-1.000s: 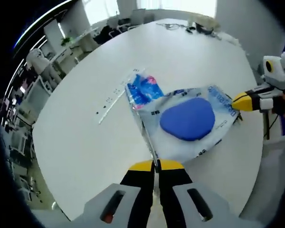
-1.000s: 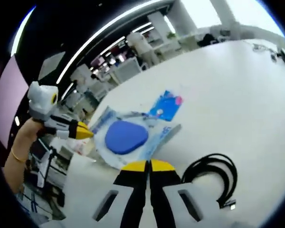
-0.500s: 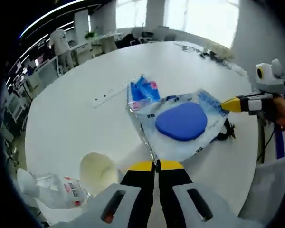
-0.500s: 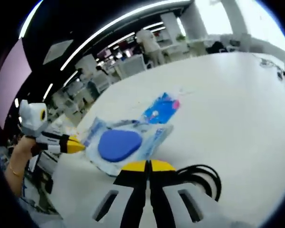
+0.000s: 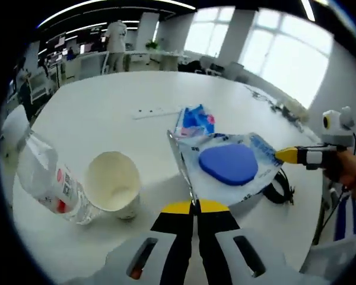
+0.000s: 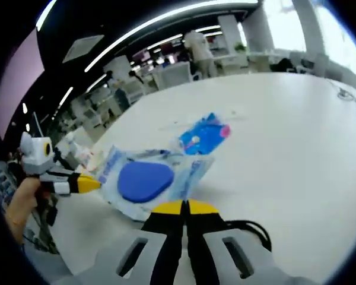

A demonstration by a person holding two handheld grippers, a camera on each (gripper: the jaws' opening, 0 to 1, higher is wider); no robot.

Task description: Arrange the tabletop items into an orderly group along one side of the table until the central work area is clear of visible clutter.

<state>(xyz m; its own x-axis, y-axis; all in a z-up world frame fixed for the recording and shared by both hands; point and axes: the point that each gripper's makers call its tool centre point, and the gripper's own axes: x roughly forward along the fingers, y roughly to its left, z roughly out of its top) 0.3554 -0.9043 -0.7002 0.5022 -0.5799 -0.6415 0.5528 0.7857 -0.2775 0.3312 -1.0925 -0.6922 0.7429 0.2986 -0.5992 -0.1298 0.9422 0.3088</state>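
A clear plastic package point(image 5: 258, 145) with a blue oval pad point(image 5: 228, 164) inside hangs just above the white table point(image 5: 107, 124), stretched between both grippers. My left gripper point(image 5: 195, 205) is shut on its near edge. My right gripper point(image 5: 286, 155) pinches the far corner. In the right gripper view the same package point(image 6: 190, 169) runs from my right gripper point(image 6: 184, 206), shut on its edge, to the left gripper point(image 6: 89, 184) held by a hand. A small blue packet point(image 5: 196, 119) point(image 6: 204, 135) lies on the table just beyond the package.
A paper cup point(image 5: 113, 181) stands beside a tipped clear bottle point(image 5: 44, 178) at the near left. A black cable point(image 5: 280, 184) point(image 6: 249, 228) is coiled under the package's right side. A white power strip point(image 5: 154, 111) lies farther back. Office desks surround the table.
Both grippers kept hold of the package and carried it along. The left view swung so the cup and bottle came into sight at the left.
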